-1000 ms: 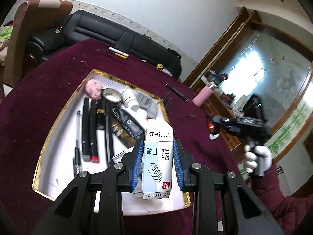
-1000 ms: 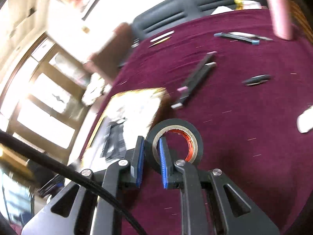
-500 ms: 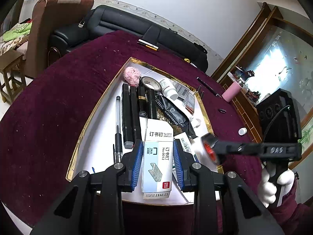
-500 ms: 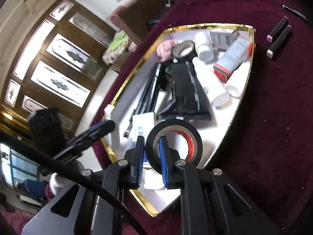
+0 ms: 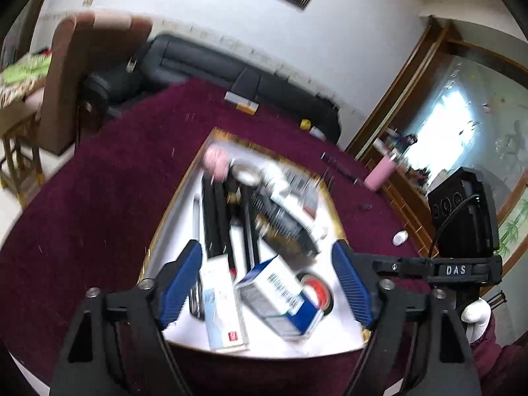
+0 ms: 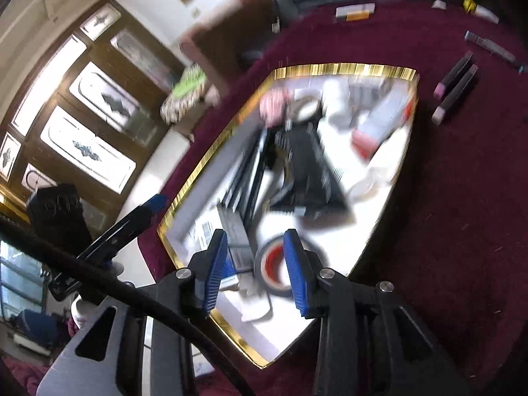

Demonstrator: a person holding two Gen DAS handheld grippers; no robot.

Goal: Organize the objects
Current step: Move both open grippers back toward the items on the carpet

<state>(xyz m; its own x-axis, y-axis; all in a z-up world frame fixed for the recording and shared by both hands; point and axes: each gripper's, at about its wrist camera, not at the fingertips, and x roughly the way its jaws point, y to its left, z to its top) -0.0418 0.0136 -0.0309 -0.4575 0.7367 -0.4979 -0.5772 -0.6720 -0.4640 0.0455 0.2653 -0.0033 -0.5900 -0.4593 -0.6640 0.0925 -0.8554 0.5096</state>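
Observation:
My left gripper (image 5: 269,283) hangs over the near end of the white, gold-rimmed tray (image 5: 171,217), its jaws opening wide with nothing pressed between them. Below it the white staples box (image 5: 224,307) lies flat in the tray beside a tilted blue-and-white box (image 5: 280,297). The black tape roll (image 6: 274,264) with a red core rests in the tray (image 6: 330,69). My right gripper (image 6: 255,267) stands around the roll with its jaws opening, its left pad well clear of it. From the left wrist view the tape roll (image 5: 313,288) shows behind the blue-and-white box.
The tray holds black pens (image 5: 214,217), a pink ball (image 5: 216,161), a black pouch (image 6: 310,171) and small boxes. Two markers (image 6: 455,92) lie on the maroon cloth, with a pink cup (image 5: 379,178) and a white cap (image 5: 400,238). A black sofa (image 5: 198,62) stands behind.
The left jaws sprang apart and the staples box dropped into the tray. The right jaws let go of the tape roll's wall, and the roll now sits in the tray.

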